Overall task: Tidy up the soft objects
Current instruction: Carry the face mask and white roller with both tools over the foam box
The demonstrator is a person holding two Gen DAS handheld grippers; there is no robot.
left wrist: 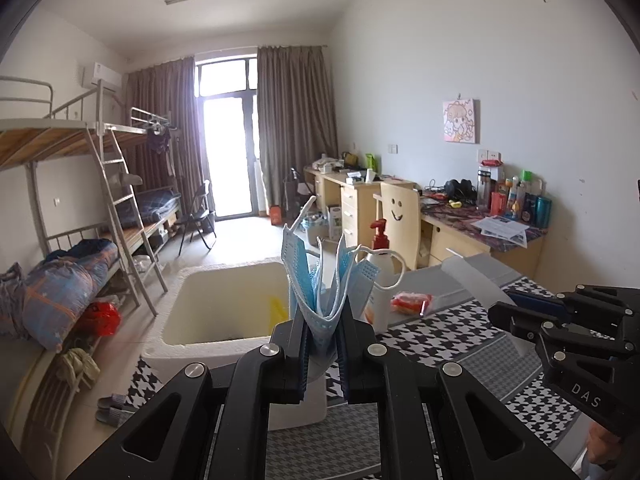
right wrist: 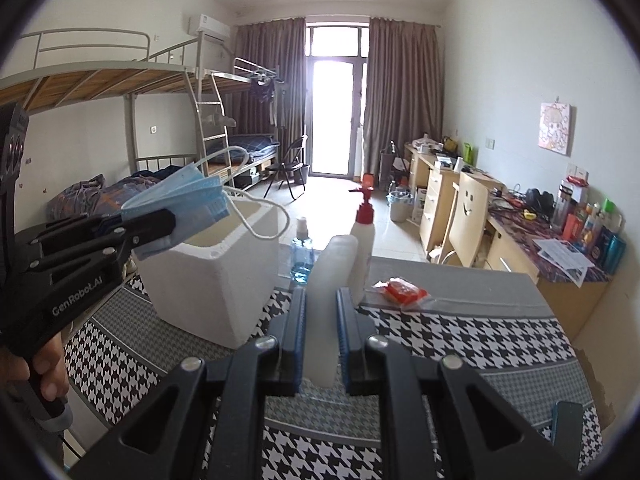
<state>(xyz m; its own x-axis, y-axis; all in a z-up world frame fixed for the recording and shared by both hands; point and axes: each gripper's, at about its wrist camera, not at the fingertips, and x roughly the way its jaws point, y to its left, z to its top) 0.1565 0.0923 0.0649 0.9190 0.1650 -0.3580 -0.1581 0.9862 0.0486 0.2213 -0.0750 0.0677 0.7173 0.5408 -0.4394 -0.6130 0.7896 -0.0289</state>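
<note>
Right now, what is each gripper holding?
Left gripper: shut on blue face masks.
Right gripper: shut on a translucent plastic piece.

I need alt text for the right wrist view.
The right claw grips a translucent plastic piece. At left, the left claw holds blue face masks above a white foam box on a houndstooth cloth.

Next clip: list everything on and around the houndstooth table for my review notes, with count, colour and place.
blue pleated face masks: a bunch, blue, clamped in the left gripper above the box
white foam box: one, white, open, table's left part
translucent plastic pack: one, whitish, held by the right gripper
white pump bottle with red top: one, mid-table
blue spray bottle: one, beside the box
red packet: one, lying on the table
houndstooth table: one, black-white
left gripper: jaws shut
right gripper: jaws shut
hand: one, on the left gripper's handle
</note>
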